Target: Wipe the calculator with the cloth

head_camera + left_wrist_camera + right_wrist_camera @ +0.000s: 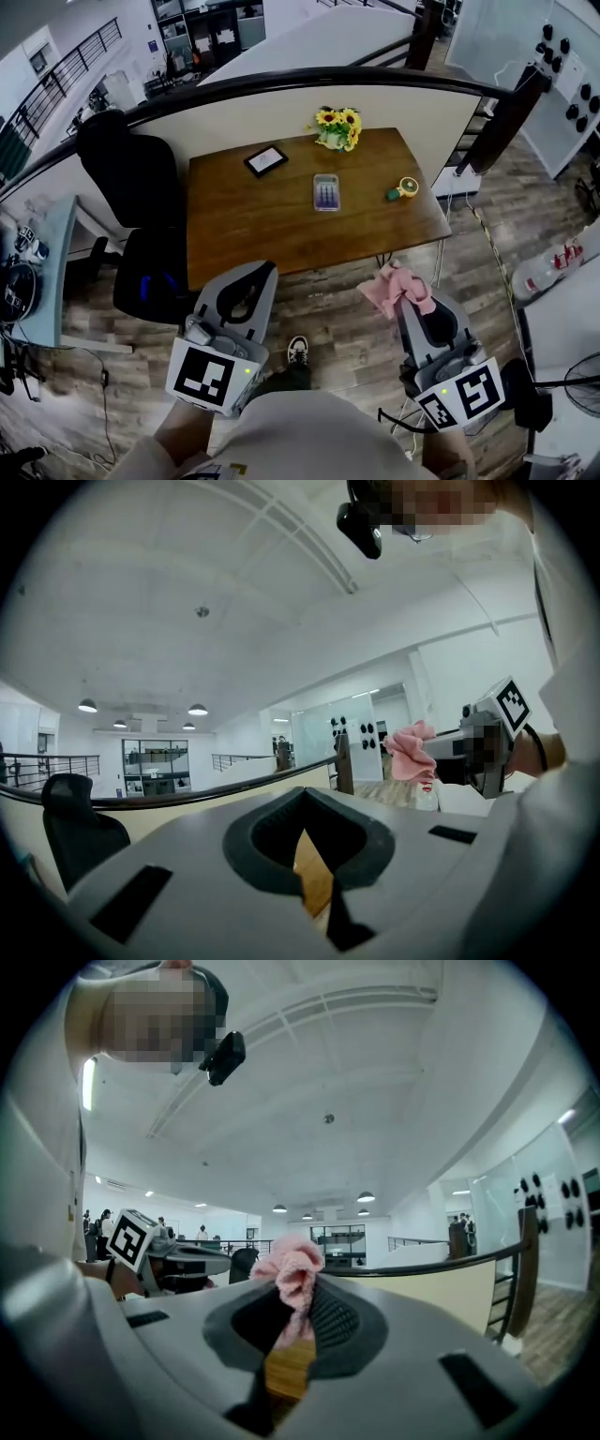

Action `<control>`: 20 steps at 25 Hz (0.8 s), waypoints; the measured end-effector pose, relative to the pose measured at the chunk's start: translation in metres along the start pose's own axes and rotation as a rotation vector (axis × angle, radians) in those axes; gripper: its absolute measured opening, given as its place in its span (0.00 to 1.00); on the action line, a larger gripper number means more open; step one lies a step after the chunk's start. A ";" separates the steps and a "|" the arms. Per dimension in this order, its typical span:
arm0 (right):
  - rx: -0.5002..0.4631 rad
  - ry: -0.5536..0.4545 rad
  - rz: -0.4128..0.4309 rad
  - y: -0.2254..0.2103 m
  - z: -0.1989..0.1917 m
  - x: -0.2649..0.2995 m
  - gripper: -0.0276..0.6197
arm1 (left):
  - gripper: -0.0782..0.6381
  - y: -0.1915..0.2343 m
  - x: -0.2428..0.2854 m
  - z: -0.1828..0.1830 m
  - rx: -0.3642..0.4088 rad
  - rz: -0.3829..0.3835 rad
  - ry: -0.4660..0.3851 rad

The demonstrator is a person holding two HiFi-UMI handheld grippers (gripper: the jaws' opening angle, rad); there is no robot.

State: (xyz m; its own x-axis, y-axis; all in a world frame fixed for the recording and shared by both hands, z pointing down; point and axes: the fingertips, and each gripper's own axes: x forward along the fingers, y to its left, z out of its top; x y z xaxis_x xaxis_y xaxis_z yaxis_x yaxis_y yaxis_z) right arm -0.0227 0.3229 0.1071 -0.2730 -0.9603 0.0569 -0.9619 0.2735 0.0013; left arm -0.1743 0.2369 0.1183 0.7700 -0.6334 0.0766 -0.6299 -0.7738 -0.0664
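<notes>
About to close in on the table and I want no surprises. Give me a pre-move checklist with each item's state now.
1. Cloth clamped in the right hand-held gripper: ok.
2. Left hand-held gripper shut with nothing in it: ok.
3. Calculator in view, flat on the table: ok.
4. Calculator apart from the tablet and the flowers: ok.
5. Cloth on the calculator: not ok, both grippers are short of the table.
6. Dirt on the calculator: cannot tell.

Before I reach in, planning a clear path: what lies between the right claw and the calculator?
Head view: only floor and bare table between right claw and calculator.
</notes>
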 end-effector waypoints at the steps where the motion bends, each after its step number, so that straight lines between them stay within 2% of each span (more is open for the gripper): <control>1: -0.002 0.006 0.002 -0.004 0.000 0.015 0.13 | 0.11 0.011 0.009 0.000 -0.005 0.000 0.000; 8: -0.012 0.023 -0.006 -0.030 -0.001 0.092 0.13 | 0.11 0.069 0.061 -0.009 -0.012 -0.011 0.008; 12: 0.011 0.038 -0.017 -0.051 -0.008 0.118 0.13 | 0.11 0.091 0.084 -0.013 -0.016 -0.005 0.017; 20: -0.022 0.038 -0.020 -0.106 -0.009 0.167 0.13 | 0.11 0.117 0.138 -0.021 -0.020 0.016 0.035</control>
State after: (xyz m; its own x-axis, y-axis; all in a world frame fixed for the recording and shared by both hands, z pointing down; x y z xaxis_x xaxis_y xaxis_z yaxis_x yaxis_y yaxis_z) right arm 0.0338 0.1344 0.1253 -0.2521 -0.9631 0.0947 -0.9665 0.2555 0.0251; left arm -0.1434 0.0588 0.1419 0.7559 -0.6453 0.1104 -0.6444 -0.7632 -0.0484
